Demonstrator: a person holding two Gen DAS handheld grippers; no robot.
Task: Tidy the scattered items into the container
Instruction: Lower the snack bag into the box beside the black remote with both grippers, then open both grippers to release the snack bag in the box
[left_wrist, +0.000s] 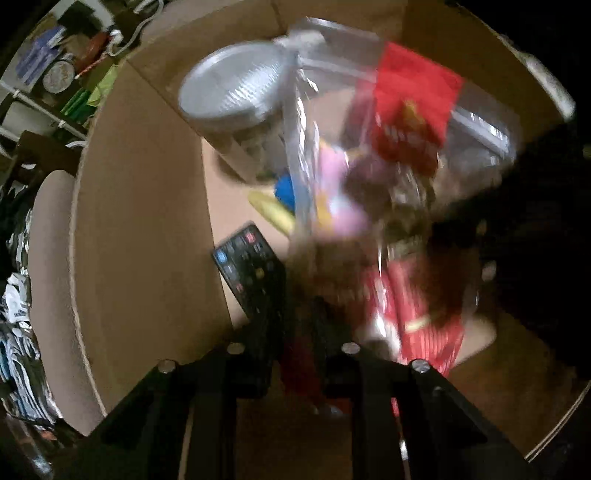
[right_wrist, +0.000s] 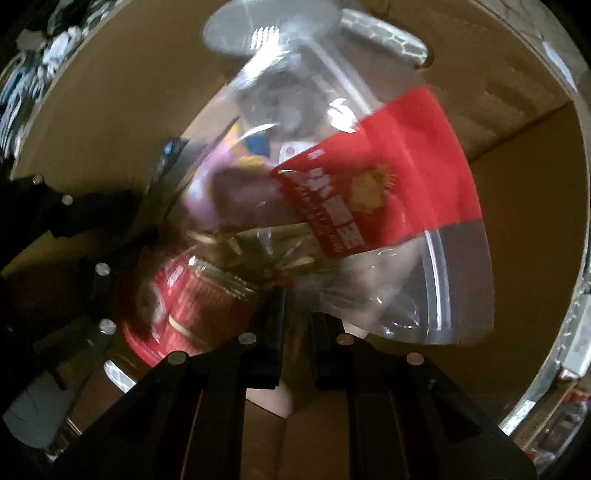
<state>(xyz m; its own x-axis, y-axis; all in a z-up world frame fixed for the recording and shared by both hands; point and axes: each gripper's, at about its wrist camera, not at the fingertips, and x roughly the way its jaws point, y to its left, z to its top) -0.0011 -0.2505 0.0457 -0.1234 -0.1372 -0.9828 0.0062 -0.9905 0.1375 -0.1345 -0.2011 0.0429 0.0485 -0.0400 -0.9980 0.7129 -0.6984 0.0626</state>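
A clear plastic bag with a red header card (right_wrist: 391, 177) hangs inside the cardboard box (right_wrist: 110, 110); it also shows blurred in the left wrist view (left_wrist: 413, 103). My right gripper (right_wrist: 295, 306) is shut on the bag's lower edge. My left gripper (left_wrist: 299, 332) is over the box, jaws close together, next to a black remote (left_wrist: 251, 273); what it grips is blurred. A silver-lidded jar (left_wrist: 236, 85), a red cup-shaped package (right_wrist: 184, 302), pink, blue and yellow items (left_wrist: 280, 195) lie in the box.
The box wall (left_wrist: 140, 206) rises on the left, with a beige chair (left_wrist: 48, 277) and cluttered shelves (left_wrist: 55, 74) beyond. The left gripper's dark body (right_wrist: 55, 214) shows in the right wrist view. Silvery tape (right_wrist: 576, 325) edges the box rim at right.
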